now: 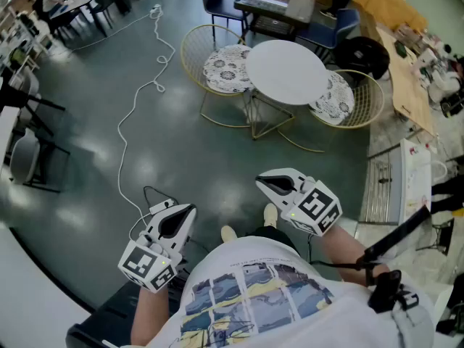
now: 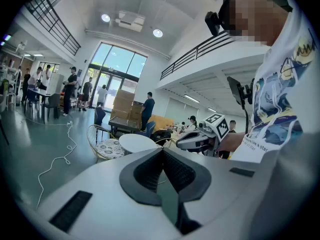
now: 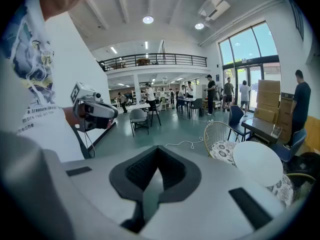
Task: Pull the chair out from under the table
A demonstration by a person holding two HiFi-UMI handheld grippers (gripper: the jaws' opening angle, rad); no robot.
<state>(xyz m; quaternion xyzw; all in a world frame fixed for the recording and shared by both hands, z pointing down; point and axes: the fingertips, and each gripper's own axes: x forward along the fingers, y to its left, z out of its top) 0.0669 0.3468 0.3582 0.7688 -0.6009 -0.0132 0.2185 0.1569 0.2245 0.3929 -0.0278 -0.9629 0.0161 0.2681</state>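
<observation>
A round white table [image 1: 286,71] stands on the dark green floor ahead of me. Two gold wire chairs with patterned cushions are tucked at it, one on the left [image 1: 221,67] and one on the right [image 1: 342,100]. My left gripper [image 1: 191,210] and right gripper [image 1: 261,183] are held low near my body, well short of the chairs, both shut and empty. The left gripper view shows its closed jaws, the table [image 2: 137,143], the left chair [image 2: 107,146] and the right gripper [image 2: 200,139]. The right gripper view shows the table [image 3: 257,163] and left chair [image 3: 222,144].
A white cable [image 1: 138,100] snakes across the floor to the left. A dark low table [image 1: 279,6] and blue chairs stand behind the round table. A wooden desk [image 1: 406,64] and a metal rack [image 1: 384,180] line the right. Black chairs [image 1: 29,122] stand at left.
</observation>
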